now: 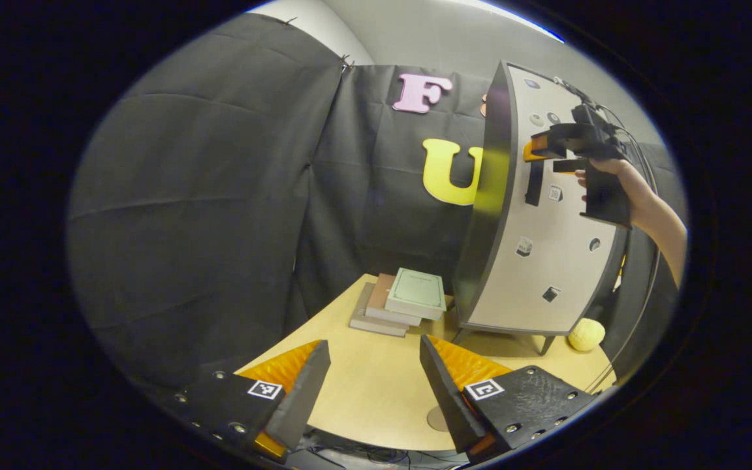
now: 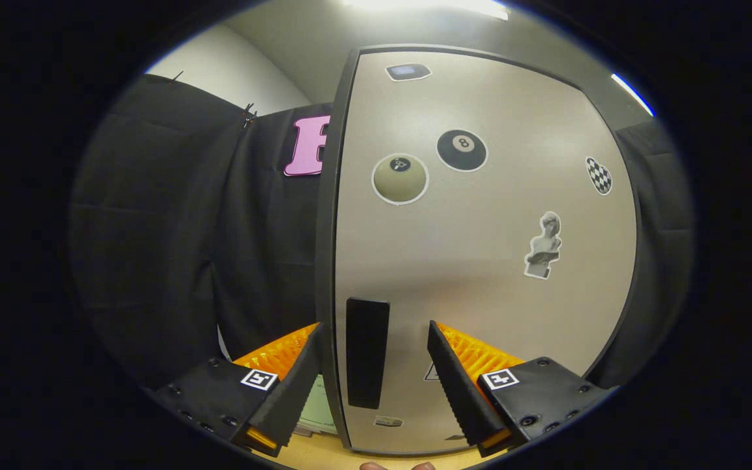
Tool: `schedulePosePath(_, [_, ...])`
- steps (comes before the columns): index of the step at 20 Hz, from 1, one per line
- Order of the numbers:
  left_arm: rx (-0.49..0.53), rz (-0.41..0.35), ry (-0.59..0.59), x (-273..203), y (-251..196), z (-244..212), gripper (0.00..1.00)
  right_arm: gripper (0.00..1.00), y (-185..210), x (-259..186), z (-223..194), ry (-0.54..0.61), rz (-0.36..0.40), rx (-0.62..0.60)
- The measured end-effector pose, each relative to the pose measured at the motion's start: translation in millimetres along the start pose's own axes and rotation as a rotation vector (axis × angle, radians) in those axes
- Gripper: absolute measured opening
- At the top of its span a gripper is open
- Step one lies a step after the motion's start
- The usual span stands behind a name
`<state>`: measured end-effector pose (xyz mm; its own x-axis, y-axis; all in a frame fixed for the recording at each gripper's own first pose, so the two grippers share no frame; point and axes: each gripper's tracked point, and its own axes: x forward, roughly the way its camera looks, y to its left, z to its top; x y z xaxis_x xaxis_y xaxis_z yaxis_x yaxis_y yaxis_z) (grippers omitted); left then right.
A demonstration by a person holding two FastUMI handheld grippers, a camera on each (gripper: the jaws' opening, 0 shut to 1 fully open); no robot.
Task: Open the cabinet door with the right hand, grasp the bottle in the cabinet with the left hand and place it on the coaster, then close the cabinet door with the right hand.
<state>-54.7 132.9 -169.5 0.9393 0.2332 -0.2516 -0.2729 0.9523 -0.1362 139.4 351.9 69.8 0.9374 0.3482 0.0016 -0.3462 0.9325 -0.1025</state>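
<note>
The cabinet (image 1: 539, 261) stands on the wooden table (image 1: 376, 405), its pale door (image 2: 480, 261) dotted with stickers and apparently flush with the dark body, hiding the inside. The door's left edge carries a black vertical handle (image 2: 367, 352) (image 1: 534, 183). My right gripper (image 2: 376, 385) is open, with the handle standing between its fingers and a gap on each side. In the left gripper view the right gripper (image 1: 546, 151) is held by a hand (image 1: 617, 173) up at the handle. My left gripper (image 1: 373, 385) is open and holds nothing, low over the table's near part. A round coaster (image 1: 437, 418) peeks out beside its right finger.
A stack of books (image 1: 402, 300) lies on the table left of the cabinet's foot. A yellow ball (image 1: 586, 334) rests under the cabinet's right side. Black cloth walls close in the left and back. The person's forearm (image 1: 666, 228) reaches in from the right.
</note>
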Motion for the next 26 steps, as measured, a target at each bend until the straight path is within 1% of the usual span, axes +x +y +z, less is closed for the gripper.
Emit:
schedulePosePath(1, [-0.005, -0.001, -0.003, 0.5, 0.2, 0.8, 0.86, 0.96, 1.1, 3.5, -2.5, 0.012, -0.011, 0.008])
schedulePosePath(2, [-0.008, 0.0, -0.005, 0.7, 0.3, 0.6, 0.86, 0.89, 2.5, 5.2, -3.9, 0.02, -0.02, 0.021])
schedulePosePath(3, [-0.01, 0.004, -0.008, 1.1, 1.1, 1.3, 0.86, 0.74, 4.8, 7.4, -4.4, 0.026, -0.022, 0.033])
schedulePosePath(4, [-0.013, 0.008, -0.008, 1.5, 0.9, 0.7, 0.86, 0.69, 7.2, 9.7, -5.4, 0.033, -0.02, 0.04])
schedulePosePath(5, [-0.017, 0.009, -0.01, 1.6, 0.8, 1.3, 0.86, 0.61, 7.2, 10.9, -7.5, 0.043, -0.026, 0.04])
schedulePosePath(6, [-0.023, 0.01, -0.01, 1.6, 0.7, 1.6, 0.86, 0.58, 8.6, 13.4, -9.3, 0.047, -0.027, 0.036])
schedulePosePath(7, [-0.029, 0.008, -0.009, 2.0, 1.0, 1.7, 0.84, 0.46, 6.8, 14.0, -11.0, 0.055, -0.044, 0.029])
schedulePosePath(8, [-0.032, 0.009, -0.008, 2.0, 1.8, 1.3, 0.86, 0.43, 5.6, 15.0, -10.7, 0.056, -0.045, 0.036])
schedulePosePath(9, [-0.033, 0.011, -0.007, 2.3, 2.1, 1.4, 0.86, 0.37, 6.3, 14.7, -12.0, 0.063, -0.044, 0.044])
schedulePosePath(10, [-0.03, 0.016, -0.006, 2.4, 2.6, 1.3, 0.86, 0.37, 6.0, 14.3, -12.0, 0.069, -0.039, 0.051])
schedulePosePath(11, [-0.026, 0.021, -0.007, 2.5, 3.2, 2.2, 0.88, 0.33, 6.8, 14.4, -11.9, 0.071, -0.03, 0.058])
schedulePosePath(12, [-0.022, 0.023, -0.006, 2.5, 2.7, 1.8, 0.84, 0.33, 7.2, 14.9, -11.4, 0.071, -0.018, 0.061])
schedulePosePath(13, [-0.018, 0.027, -0.005, 2.8, 3.3, 2.2, 0.88, 0.33, 6.9, 13.9, -12.0, 0.068, -0.011, 0.06])
schedulePosePath(14, [-0.011, 0.031, -0.003, 2.5, 3.9, 1.4, 0.84, 0.25, 7.0, 15.2, -11.3, 0.062, 0.0, 0.049])
schedulePosePath(16, [0.006, 0.032, -0.001, 0.4, 3.4, 1.9, 0.84, 0.21, 7.4, 12.8, -12.2, 0.055, 0.03, 0.049])
schedulePosePath(17, [0.013, 0.02, -0.018, -0.4, 0.3, 6.4, 0.84, 0.18, 9.2, 13.0, -12.6, 0.05, 0.048, 0.089])
schedulePosePath(18, [0.017, 0.01, -0.029, -4.0, -1.5, 9.2, 0.84, 0.13, 10.6, 12.3, -11.6, 0.05, 0.065, 0.098])
schedulePosePath(19, [0.015, 0.005, -0.031, -7.6, -2.9, 11.1, 0.86, 0.13, 8.8, 10.3, -11.4, 0.049, 0.077, 0.083])
schedulePosePath(20, [0.007, -0.008, -0.036, -14.4, -6.8, 12.4, 0.84, 0.1, 8.0, 8.9, -11.5, 0.05, 0.086, 0.071])
schedulePosePath(21, [-0.004, -0.023, -0.044, -19.9, -13.2, 15.6, 0.86, 0.13, 9.6, 5.4, -12.4, 0.051, 0.094, 0.076])
schedulePosePath(22, [-0.01, -0.03, -0.051, -21.0, -21.3, 19.0, 0.84, 0.11, 11.7, 1.8, -11.5, 0.053, 0.103, 0.077])
schedulePosePath(23, [-0.013, -0.031, -0.06, -21.9, -23.7, 24.4, 0.84, 0.13, 12.4, -2.5, -10.6, 0.051, 0.114, 0.072])
schedulePosePath(24, [-0.014, -0.032, -0.067, -20.2, -24.5, 26.8, 0.84, 0.13, 12.5, -7.1, -10.3, 0.05, 0.124, 0.062])
schedulePosePath(25, [-0.015, -0.033, -0.076, -20.0, -26.8, 30.2, 0.88, 0.13, 13.1, -10.5, -10.4, 0.046, 0.137, 0.056])
schedulePosePath(26, [-0.014, -0.033, -0.084, -22.4, -28.6, 32.0, 0.86, 0.13, 14.1, -15.2, -9.3, 0.043, 0.152, 0.054])
